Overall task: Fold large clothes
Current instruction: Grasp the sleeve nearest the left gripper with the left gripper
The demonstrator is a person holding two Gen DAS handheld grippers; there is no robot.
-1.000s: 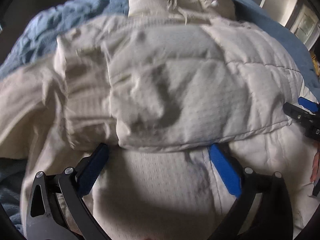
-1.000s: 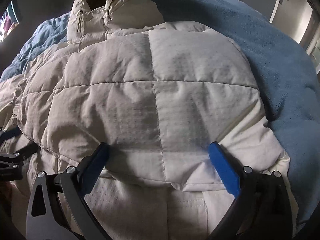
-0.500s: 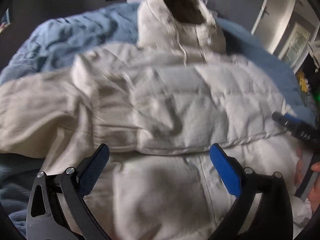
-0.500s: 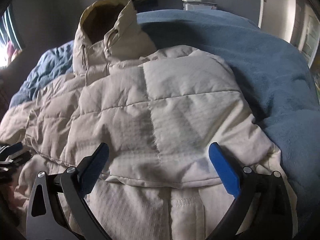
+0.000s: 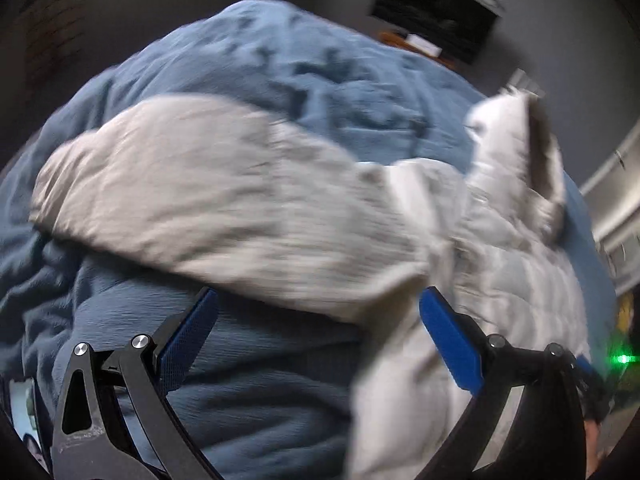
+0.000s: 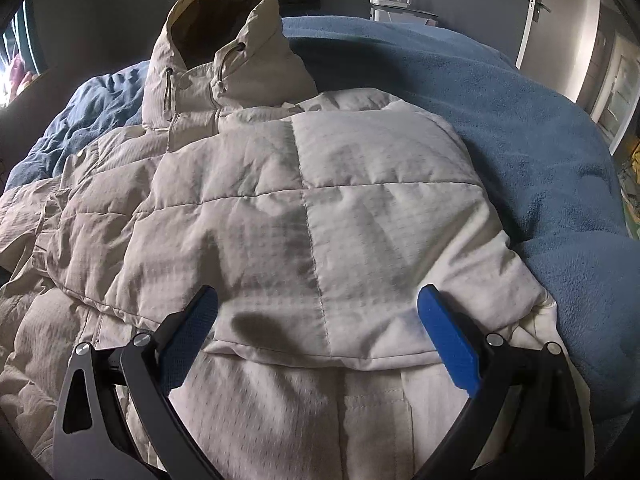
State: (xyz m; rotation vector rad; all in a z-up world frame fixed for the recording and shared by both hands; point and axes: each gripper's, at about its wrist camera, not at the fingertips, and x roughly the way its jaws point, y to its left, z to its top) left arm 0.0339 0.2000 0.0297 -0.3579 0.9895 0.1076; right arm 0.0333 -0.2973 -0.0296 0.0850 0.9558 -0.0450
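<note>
Here no readable writing or label shows on anything. In the blurred left wrist view, the left gripper (image 5: 318, 322) is spread wide and holds nothing; the cream jacket (image 5: 224, 204) stretches its sleeve across the blue blanket (image 5: 280, 60) just ahead of the fingertips. In the right wrist view, the right gripper (image 6: 316, 322) gapes wide, empty, with the jacket's (image 6: 312, 216) folded-over quilted panel between its fingers, hood (image 6: 224, 40) beyond.

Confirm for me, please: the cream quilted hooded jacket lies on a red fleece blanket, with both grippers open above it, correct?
Not quite: the fleece blanket is blue, not red, as the right wrist view shows. The cream quilted hooded jacket does lie on it, with the left gripper and right gripper open above it.
</note>
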